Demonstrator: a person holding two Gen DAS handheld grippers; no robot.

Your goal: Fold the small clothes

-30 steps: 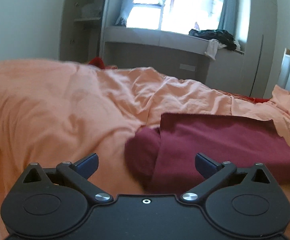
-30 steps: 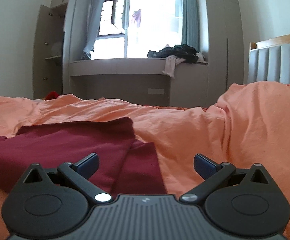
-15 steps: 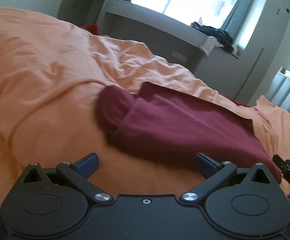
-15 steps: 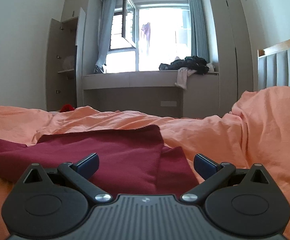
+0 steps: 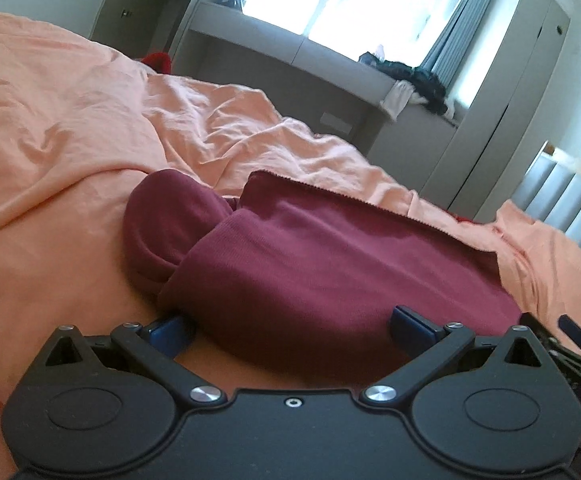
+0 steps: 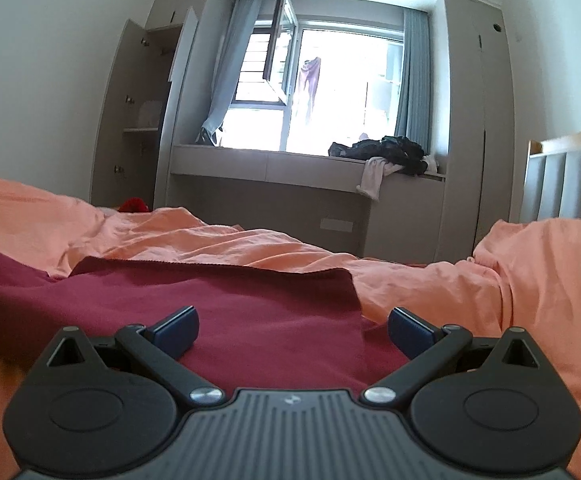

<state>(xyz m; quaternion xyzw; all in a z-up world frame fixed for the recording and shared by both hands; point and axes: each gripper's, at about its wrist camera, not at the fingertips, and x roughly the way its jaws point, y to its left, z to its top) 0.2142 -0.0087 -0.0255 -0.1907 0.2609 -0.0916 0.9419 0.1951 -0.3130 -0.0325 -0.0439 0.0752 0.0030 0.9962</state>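
While both grippers sit low over the bed, the dark red garment (image 5: 330, 264) lies partly folded on the rumpled orange duvet (image 5: 70, 128), its top layer doubled over with a stitched hem along the far edge. A rounded sleeve (image 5: 162, 232) sticks out from under the fold on the left side, resting on the duvet.

The left gripper (image 5: 290, 326) has its jaws spread wide, and the near folded edge of the garment bulges into the gap between the blue fingertips (image 5: 168, 330); I cannot tell whether either pad actually touches the cloth. At the lower right edge of the left wrist view, part of the right gripper shows, close beside the garment's right end.

The right gripper (image 6: 292, 328) is also splayed open, hovering just over the garment's right portion, with its left blue pad above red cloth and its right pad over the spot where the garment's edge meets the duvet.

Beyond the bed, a pile of dark clothes (image 6: 386, 150) sits on the window ledge (image 6: 270, 162) under the bright window, and a padded grey headboard (image 6: 566, 186) stands to the right.
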